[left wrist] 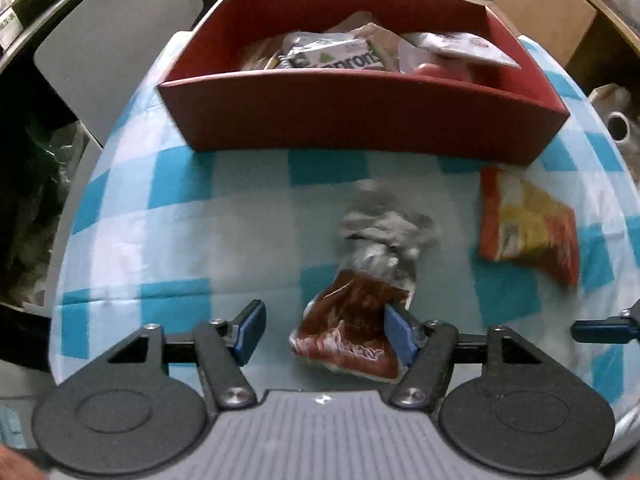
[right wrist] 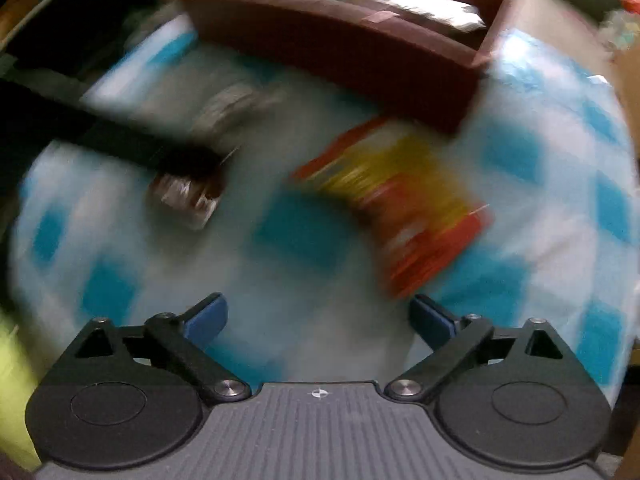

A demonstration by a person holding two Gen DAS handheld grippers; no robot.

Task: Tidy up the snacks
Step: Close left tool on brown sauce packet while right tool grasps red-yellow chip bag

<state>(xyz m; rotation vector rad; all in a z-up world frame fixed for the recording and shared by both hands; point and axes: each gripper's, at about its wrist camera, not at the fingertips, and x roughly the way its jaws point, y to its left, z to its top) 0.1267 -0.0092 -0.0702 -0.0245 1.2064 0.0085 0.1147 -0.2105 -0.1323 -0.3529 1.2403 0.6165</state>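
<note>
Here the red box (left wrist: 360, 120) sits at the far side of the checked cloth (left wrist: 180, 216), already holding several packets (left wrist: 340, 56), so it looks like the place where the snacks are being gathered. Two snacks lie loose on the cloth in front of it. A clear bag (left wrist: 352, 320) with dark red-brown contents and a crumpled top lies close under the left gripper (left wrist: 324, 332); its jaws stand apart, the right blue pad at the bag's edge, the left pad well clear of it on bare cloth. Nothing is pinched yet. The gripper points steeply down, which suits taking a flat, limp bag from above.

The right wrist view is badly smeared. Its gripper (right wrist: 320, 320) is spread wide and empty, with the orange-yellow packet (right wrist: 400, 208) just ahead of its fingers, near the box's corner. Likely each hand is lining up on its own snack. The bag's slack plastic may slip or bunch when squeezed.
</note>
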